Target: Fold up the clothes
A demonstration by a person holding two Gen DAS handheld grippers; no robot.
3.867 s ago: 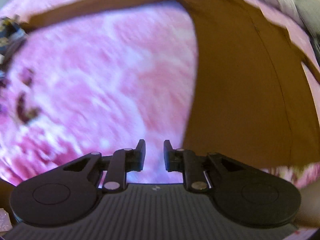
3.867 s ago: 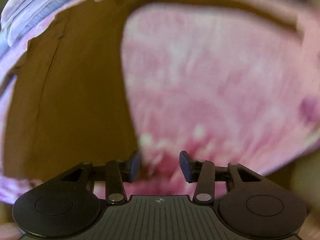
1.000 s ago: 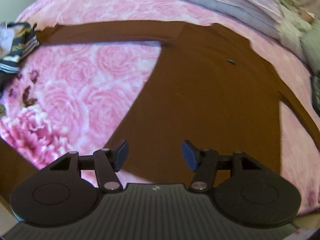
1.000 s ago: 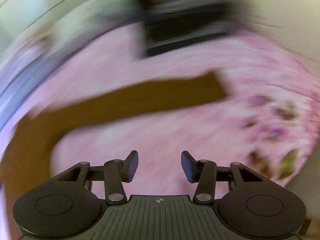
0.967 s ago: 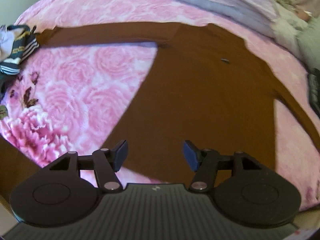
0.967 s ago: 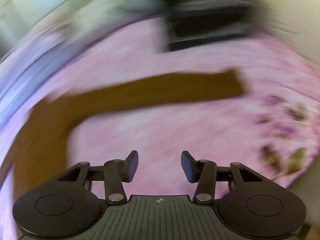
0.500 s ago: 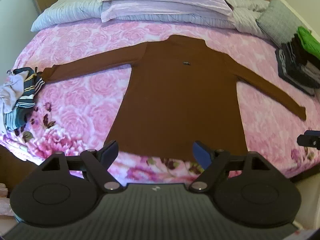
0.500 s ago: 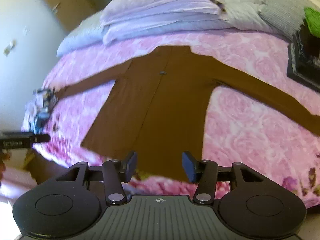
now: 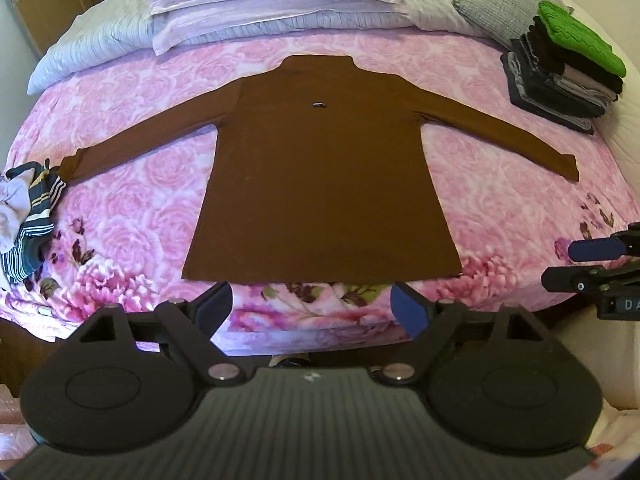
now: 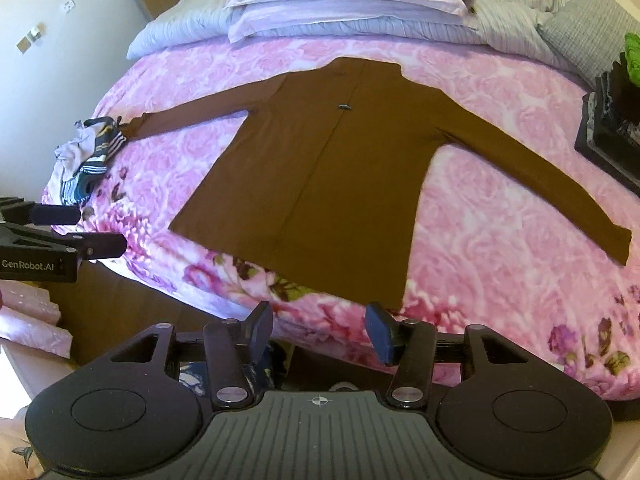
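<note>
- The left tongs (image 9: 310, 306) are opening with nothing between them; the right tongs (image 10: 319, 330) are spread and empty.
- The brown top (image 9: 320, 168) lies flat on the bed (image 9: 120, 184).
- A one-sided grab could wrinkle it.

Folded stack (image 9: 560, 76) beside right sleeve (image 9: 500, 128)

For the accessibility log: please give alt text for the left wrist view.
A brown long-sleeved top lies flat, sleeves spread, on a pink floral bedspread. The left gripper hovers empty near its hem, jaws opening. Folded clothes are stacked far right.
</note>
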